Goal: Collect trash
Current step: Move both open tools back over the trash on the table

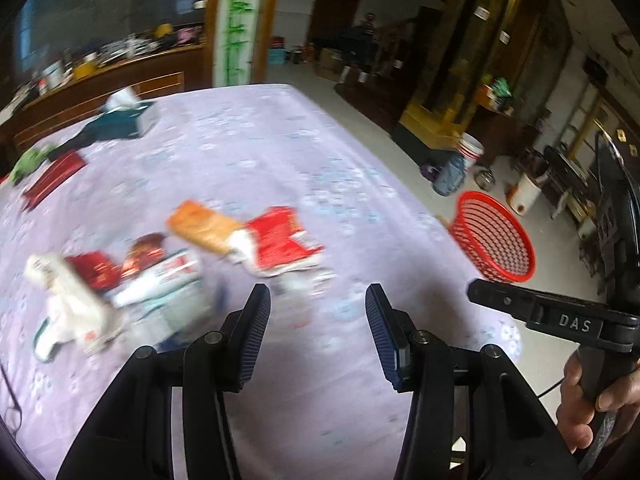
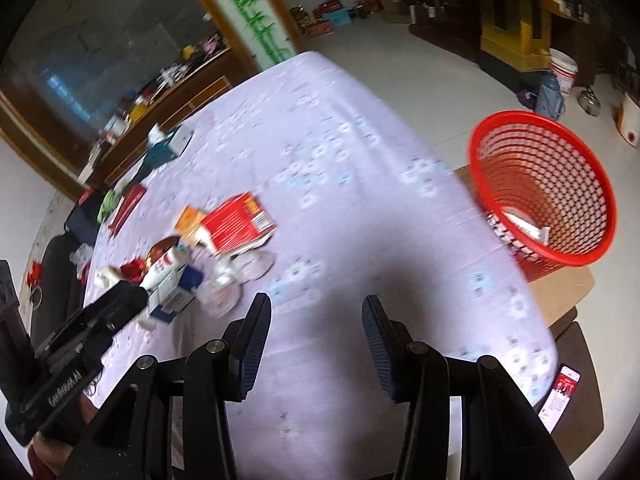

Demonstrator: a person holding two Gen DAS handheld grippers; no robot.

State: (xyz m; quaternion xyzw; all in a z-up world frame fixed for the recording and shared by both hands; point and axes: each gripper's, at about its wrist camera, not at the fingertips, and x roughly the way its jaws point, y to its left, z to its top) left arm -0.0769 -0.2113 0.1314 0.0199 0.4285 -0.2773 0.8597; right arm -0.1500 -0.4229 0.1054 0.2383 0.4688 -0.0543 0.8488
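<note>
Trash: a loose heap of wrappers and boxes lies on the table, left of middle; a red box sits at its near right edge with an orange packet touching it, and white and red packets further left.
Clear plastic: crumpled see-through pieces lie just in front of the red box.
Basket: the red basket stands off the table's right edge on a brown board; it already holds at least one white item.
Left tongs: jaws wide apart, nothing between them, above bare cloth near the heap.
Right tongs: also spread and empty, over the cloth between heap and basket.
Step in hand: judged to be reaching for the next piece.
Doing it well: take the nearest loose item, likely the red box, across its narrow side; come down squarely so neighbours aren't dragged along.
Leave alone: the tissue box and other things at the far end look like belongings, not trash.
Blur: both views smear, so labels can't be read.
</note>
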